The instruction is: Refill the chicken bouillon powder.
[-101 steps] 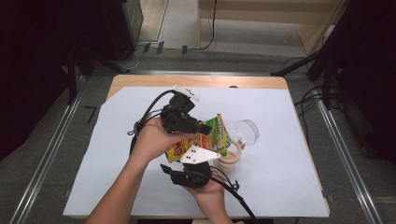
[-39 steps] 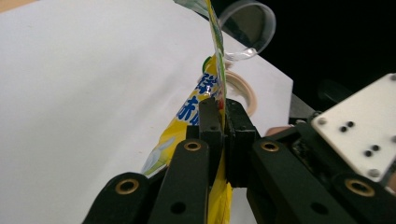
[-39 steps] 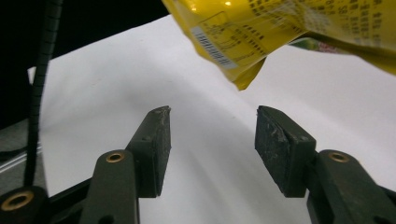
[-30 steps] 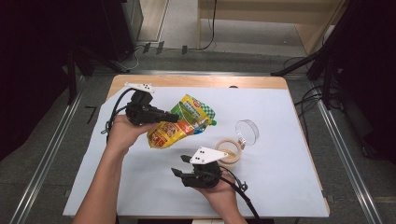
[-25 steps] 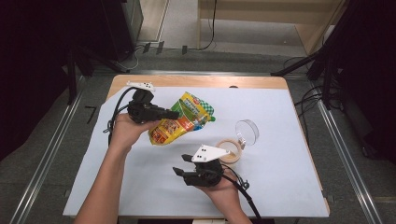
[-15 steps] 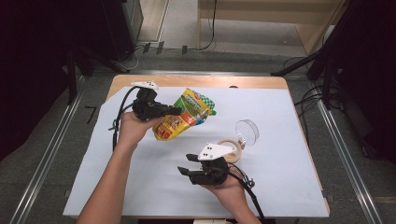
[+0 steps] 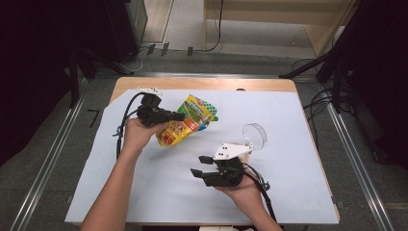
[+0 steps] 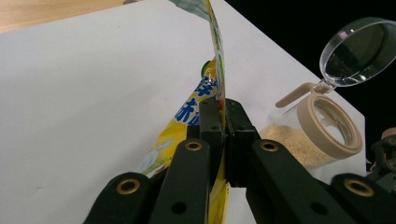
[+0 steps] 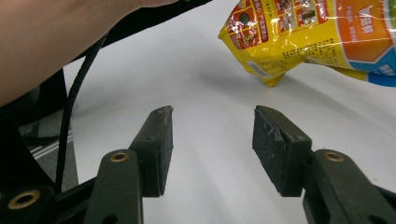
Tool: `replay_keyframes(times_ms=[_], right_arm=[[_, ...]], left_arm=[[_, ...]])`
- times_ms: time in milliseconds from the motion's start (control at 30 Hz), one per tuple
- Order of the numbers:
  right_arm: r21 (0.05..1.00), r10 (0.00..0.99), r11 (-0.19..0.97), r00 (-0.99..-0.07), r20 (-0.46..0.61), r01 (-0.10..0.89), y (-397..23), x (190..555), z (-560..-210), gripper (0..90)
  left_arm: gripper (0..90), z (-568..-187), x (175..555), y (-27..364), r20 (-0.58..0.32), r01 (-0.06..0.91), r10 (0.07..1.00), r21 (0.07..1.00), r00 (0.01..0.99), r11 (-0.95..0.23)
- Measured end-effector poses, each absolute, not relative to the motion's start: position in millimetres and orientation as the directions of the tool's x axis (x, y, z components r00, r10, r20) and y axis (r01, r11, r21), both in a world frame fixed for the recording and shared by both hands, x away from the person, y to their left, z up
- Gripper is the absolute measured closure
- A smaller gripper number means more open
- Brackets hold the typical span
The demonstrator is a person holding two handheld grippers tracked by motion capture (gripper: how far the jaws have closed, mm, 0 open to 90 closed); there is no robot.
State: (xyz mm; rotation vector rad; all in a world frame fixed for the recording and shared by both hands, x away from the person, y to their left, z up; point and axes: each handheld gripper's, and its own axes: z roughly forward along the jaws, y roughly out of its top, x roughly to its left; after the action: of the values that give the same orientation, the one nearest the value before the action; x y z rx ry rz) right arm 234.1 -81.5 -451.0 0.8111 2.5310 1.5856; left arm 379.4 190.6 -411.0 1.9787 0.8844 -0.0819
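Note:
My left gripper [image 7: 179, 117] is shut on the edge of a yellow and green snack pouch [image 7: 186, 122], holding it tilted just above the white sheet at the table's back left. In the left gripper view the pads [image 8: 211, 122] pinch the pouch [image 8: 187, 119] edge-on. A small plastic jar [image 8: 322, 135] with light powder inside stands to the right, its clear hinged lid [image 8: 357, 51] flipped up. My right gripper [image 7: 198, 166] hovers open near the front middle, beside the jar's lid [image 7: 255, 135]. Nothing lies between its fingers [image 9: 212, 123]; the pouch [image 9: 317, 32] hangs beyond them.
A white sheet [image 7: 144, 192] covers most of the wooden table [image 7: 216, 84]. Cables trail from both grippers. The person's left forearm [image 9: 70, 37] crosses the upper left of the right gripper view. Metal rails and dark stands flank the table.
My left gripper has sunk toward the sheet with the pouch and shifted slightly right. My right gripper has drifted right, closer to the jar. Earlier still, the pouch was tipped over the jar.

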Motion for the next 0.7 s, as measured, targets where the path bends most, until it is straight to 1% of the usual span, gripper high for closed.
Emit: replay_keyframes(times_ms=[233,433,533,700], right_arm=[[0.851,0.431,0.341,-0.871,0.235,0.399,-89.2,232.3,-448.5,49.1],[0.859,0.444,0.317,-0.863,0.241,0.403,-101.8,233.3,-445.6,49.2],[0.862,0.460,0.319,-0.860,0.222,0.393,-106.5,232.8,-443.2,49.2],[0.864,0.465,0.322,-0.860,0.211,0.386,-110.0,232.6,-440.9,49.2]], left_arm=[[88.6,-410.5,371.7,194.8,-0.381,0.611,0.559,0.729,0.737,-0.309],[88.2,-408.6,362.5,204.8,-0.373,0.615,0.573,0.724,0.729,-0.311],[88.0,-407.2,360.3,212.8,-0.368,0.616,0.578,0.722,0.729,-0.317],[87.8,-410.0,353.8,227.6,-0.394,0.630,0.577,0.721,0.715,-0.289]])
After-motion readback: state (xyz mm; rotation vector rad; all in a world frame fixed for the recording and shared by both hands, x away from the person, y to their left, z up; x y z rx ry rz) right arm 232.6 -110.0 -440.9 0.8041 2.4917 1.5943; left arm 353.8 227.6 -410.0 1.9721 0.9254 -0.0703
